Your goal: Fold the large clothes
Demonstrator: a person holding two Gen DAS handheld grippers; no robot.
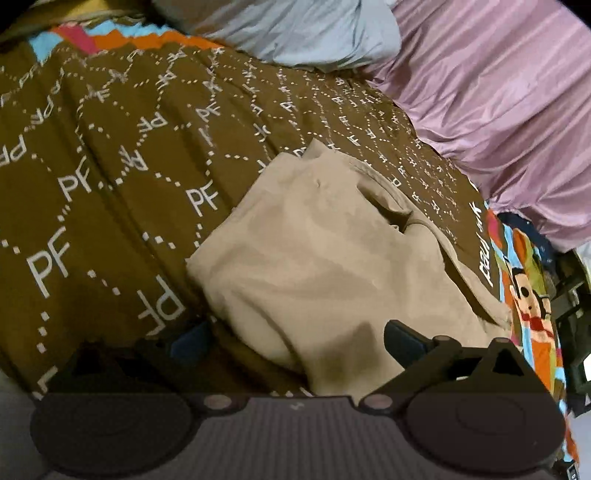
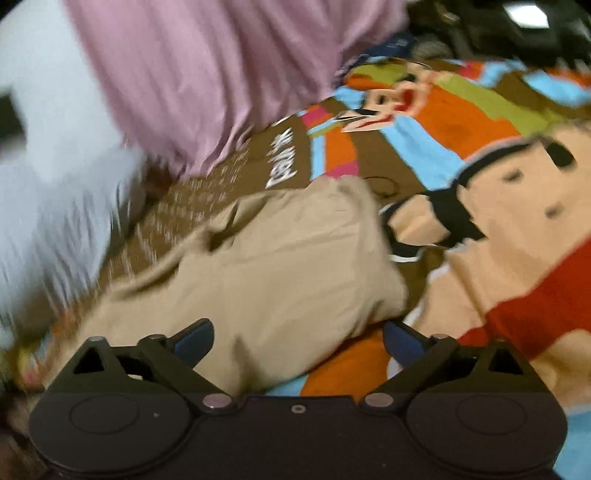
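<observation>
Tan garment already folded into a bundle on the bed

The tan garment (image 1: 325,258) lies compact on the brown patterned bedspread (image 1: 110,166), apparently near done. The left gripper (image 1: 295,339) and right gripper (image 2: 298,338) both hang over it, fingers spread, pinching nothing; perhaps only tidying or putting away remains.

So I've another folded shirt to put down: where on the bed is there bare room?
Free: the brown PF-print bedspread left of the tan garment, and the cartoon-print part on its other side. Crowded: the far edge, where the pink bedding and grey cloth are heaped.
</observation>
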